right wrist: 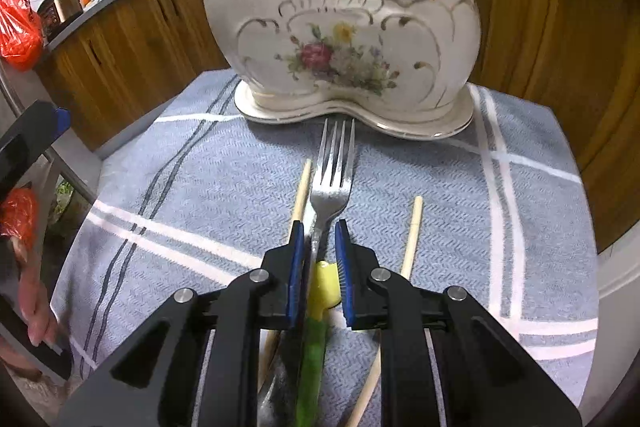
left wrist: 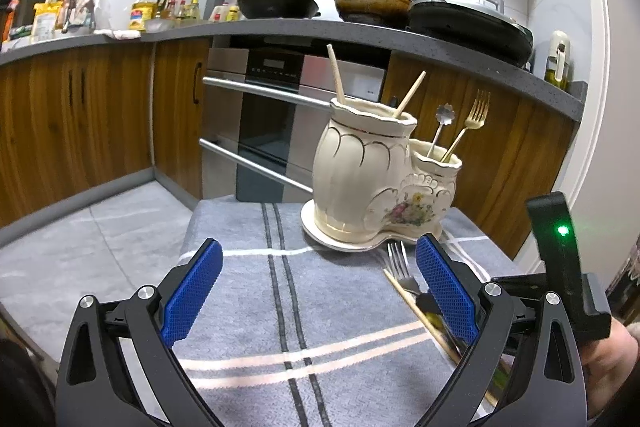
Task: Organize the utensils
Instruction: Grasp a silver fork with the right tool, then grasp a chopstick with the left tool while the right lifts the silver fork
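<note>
Silver steel fork (right wrist: 332, 183) with green-yellow handle: our right gripper (right wrist: 319, 227) clamps jaws on its neck; left gripper (left wrist: 320, 267) jaws gape.

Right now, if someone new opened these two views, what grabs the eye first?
The cream floral ceramic holder at the far end of the grey striped cloth, with chopsticks in its tall pot and a gold fork and spoon in the low one. In front of it, the right gripper is narrowed around the silver fork, between two loose chopsticks. The left gripper hangs wide open beside it.
</note>
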Demonstrator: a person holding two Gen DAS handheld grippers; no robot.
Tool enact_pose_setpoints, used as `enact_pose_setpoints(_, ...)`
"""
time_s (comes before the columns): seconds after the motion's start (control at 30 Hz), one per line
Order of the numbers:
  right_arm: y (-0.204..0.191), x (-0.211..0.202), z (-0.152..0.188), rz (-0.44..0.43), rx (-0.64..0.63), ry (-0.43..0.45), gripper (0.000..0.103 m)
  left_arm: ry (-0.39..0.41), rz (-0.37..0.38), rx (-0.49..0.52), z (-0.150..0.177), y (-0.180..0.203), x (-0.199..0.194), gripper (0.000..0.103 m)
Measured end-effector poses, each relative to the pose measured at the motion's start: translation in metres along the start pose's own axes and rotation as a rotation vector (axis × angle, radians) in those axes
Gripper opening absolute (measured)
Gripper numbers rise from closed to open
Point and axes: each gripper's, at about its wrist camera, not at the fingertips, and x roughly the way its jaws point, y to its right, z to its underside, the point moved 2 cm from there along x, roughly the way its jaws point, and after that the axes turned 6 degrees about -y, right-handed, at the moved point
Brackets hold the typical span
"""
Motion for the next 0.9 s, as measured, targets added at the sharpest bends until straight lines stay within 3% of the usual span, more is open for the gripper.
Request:
enact_pose_setpoints(0.07,0.003,0.001,-0.001,-0.009,0.001,-0.004,0.010,-0.002,0.000,0.003,0.000,0.000,0.000,0.096)
enact_pose_setpoints(0.33,0.014,-0.017,-0.001,-0.077,0.038,0.052,0.005,-0.042,0.020,-0.015,0.001,0.002,0.005,0.096)
enact_pose_setpoints(0.53,0.027,-0.045,0.006,-0.146,0.055,0.113,0.005,-0.133,0.014,-0.010,0.006,0.015,0.016,0.096)
enact_pose_setpoints(0.77,0.031,-0.069,0.008,-0.173,0.047,0.168,0.005,-0.267,0.011,0.071,0.022,0.048,0.035,0.095)
enact_pose_setpoints(0.9,0.032,-0.077,0.013,-0.176,0.035,0.187,0.005,-0.352,0.051,0.037,0.030,0.059,0.046,0.090)
